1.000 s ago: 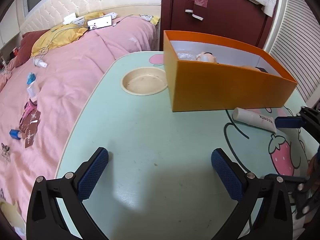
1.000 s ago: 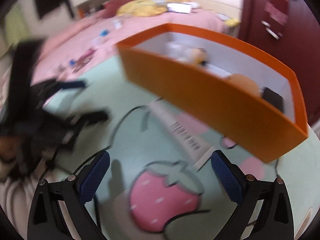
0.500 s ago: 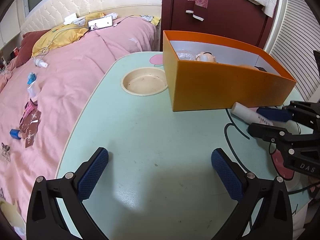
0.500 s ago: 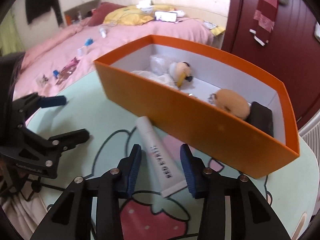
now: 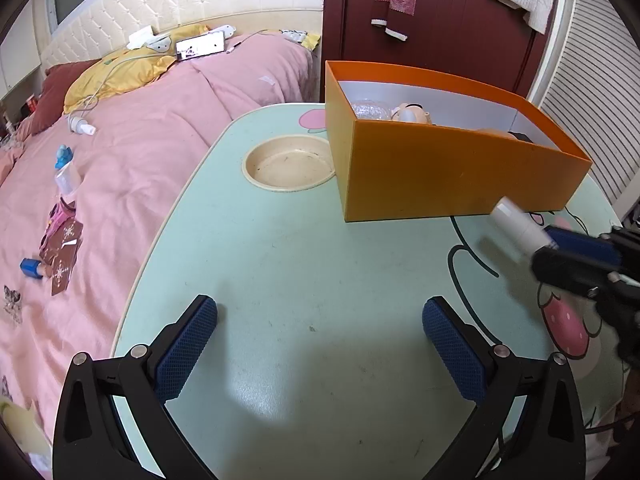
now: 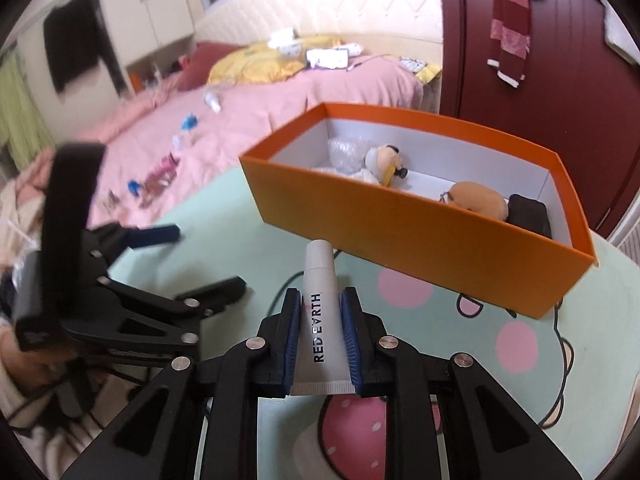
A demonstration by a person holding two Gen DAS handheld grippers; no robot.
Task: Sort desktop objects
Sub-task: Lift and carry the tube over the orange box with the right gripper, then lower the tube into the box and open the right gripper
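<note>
A white tube [image 6: 318, 264] printed "RED EARTH" is clamped between the blue pads of my right gripper [image 6: 321, 295], cap end pointing at the orange box [image 6: 400, 220]. In the left wrist view the tube [image 5: 516, 222] hangs just above the mint table [image 5: 300, 260], at the box's near right corner [image 5: 440, 168], with the right gripper [image 5: 560, 250] behind it. My left gripper [image 5: 320, 312] hovers open over bare tabletop, nothing between its fingers. The box holds a small doll [image 6: 386, 158], bubble wrap, a tan plush [image 6: 476, 198] and a black item [image 6: 528, 212].
A round beige recess [image 5: 290, 164] is set into the table left of the box. A pink bed [image 5: 140, 140] strewn with small items borders the table's left edge. A dark red wardrobe [image 5: 440, 12] stands behind the box. Cartoon strawberry prints [image 5: 568, 328] cover the table's right side.
My right gripper swung over the tube, shut on it and lifted it off the table. The left gripper has stayed in place, open.
</note>
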